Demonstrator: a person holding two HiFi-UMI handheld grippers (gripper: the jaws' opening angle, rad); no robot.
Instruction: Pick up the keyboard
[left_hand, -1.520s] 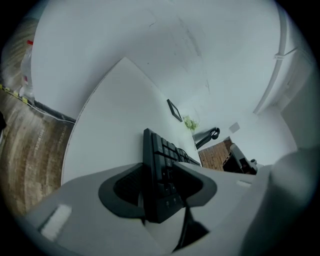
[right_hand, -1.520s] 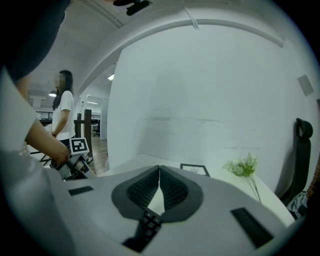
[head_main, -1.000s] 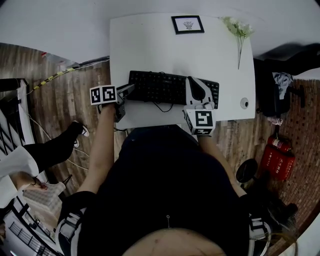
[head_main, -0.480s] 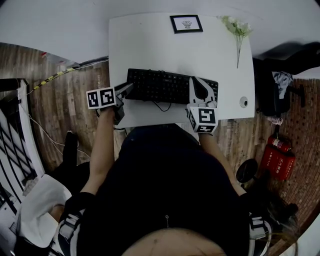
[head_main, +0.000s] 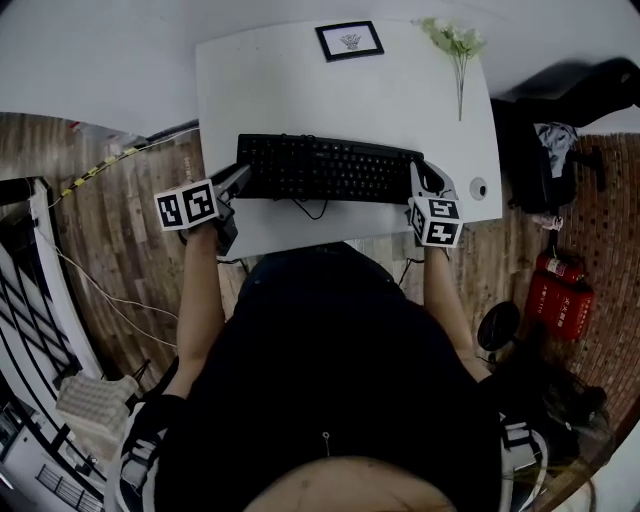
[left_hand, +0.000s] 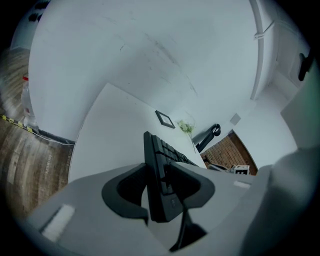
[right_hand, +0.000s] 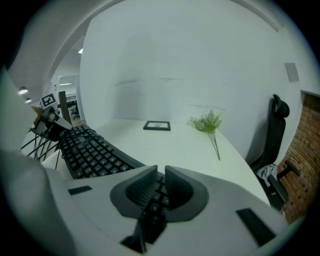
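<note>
Black keys are shown on the keyboard (head_main: 325, 168), which is laid across the near half of a white table (head_main: 290, 90), its length running left to right. Its left end is clamped edge-on between the jaws of the left gripper (head_main: 240, 180), which are set partly apart with both pads pressed against it. The right gripper (head_main: 425, 178) is held over the keyboard's right end with its jaws closed together and nothing caught between them; keys are seen just beyond the tips. A framed picture (head_main: 349, 40) and a sprig of flowers (head_main: 455, 45) are placed at the table's far edge.
</note>
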